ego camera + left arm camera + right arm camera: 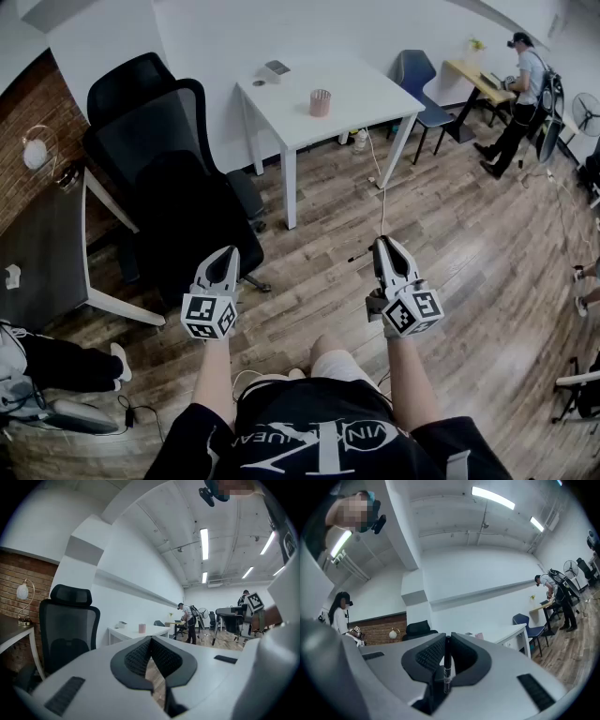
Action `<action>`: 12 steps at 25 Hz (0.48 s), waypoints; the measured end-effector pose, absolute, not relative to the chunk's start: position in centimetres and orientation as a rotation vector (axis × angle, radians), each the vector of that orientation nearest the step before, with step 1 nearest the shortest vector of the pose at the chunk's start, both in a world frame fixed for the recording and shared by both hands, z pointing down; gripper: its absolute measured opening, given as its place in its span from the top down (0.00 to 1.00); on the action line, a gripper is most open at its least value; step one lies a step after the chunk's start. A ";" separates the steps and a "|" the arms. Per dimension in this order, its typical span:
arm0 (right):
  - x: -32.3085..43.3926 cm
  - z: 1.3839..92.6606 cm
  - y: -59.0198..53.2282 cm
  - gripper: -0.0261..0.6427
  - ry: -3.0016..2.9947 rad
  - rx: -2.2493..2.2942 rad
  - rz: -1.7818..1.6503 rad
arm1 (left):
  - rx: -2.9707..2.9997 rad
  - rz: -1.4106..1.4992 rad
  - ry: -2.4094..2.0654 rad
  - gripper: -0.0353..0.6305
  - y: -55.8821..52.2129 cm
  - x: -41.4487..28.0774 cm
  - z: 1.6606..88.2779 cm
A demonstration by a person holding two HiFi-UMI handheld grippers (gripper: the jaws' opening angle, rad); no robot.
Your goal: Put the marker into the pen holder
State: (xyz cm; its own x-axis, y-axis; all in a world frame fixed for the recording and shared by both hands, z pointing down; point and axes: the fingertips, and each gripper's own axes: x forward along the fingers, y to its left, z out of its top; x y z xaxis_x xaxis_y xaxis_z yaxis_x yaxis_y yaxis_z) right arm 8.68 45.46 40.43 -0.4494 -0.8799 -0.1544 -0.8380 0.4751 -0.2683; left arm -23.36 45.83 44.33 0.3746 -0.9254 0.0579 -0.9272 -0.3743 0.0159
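- Wooden floor (487, 244) fills the head view; I am standing well back from the work surface, so the step in hand is the carry.
- Black office chair (159, 159) stands at the left, between me and the table's near corner. My judgement: approach on the right side of it.
- Left gripper (225, 258): jaw tips touching, nothing between them. It has no part in this step and should stay low.
- White table (366, 94) carries the pink pen holder (321, 102), upright near the middle.
- Right gripper (386, 247): jaws nearly together, clamped on the marker (446, 665), which runs across the pads.
- Advice: hold that clamp firm, stand the marker upright over the holder's mouth, and loosen only once its lower end is inside.
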 end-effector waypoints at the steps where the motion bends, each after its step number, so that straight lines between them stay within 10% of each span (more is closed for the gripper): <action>1: 8.8 40.4 45.0 0.89 2.454 -1.469 -0.219 | 2.570 0.057 -1.730 0.93 45.3 -23.2 44.2; 12: 9.0 41.7 37.8 0.89 2.449 -1.473 -0.236 | 2.566 0.077 -1.720 0.93 38.8 -22.7 44.8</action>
State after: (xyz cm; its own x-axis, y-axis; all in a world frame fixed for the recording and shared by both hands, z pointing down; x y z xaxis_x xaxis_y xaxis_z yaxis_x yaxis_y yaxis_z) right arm 8.99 37.76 41.67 -0.4446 -0.8834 -0.1483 -0.8388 0.4687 -0.2769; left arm -22.72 38.81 44.81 0.3793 -0.9226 0.0699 -0.9252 -0.3792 0.0149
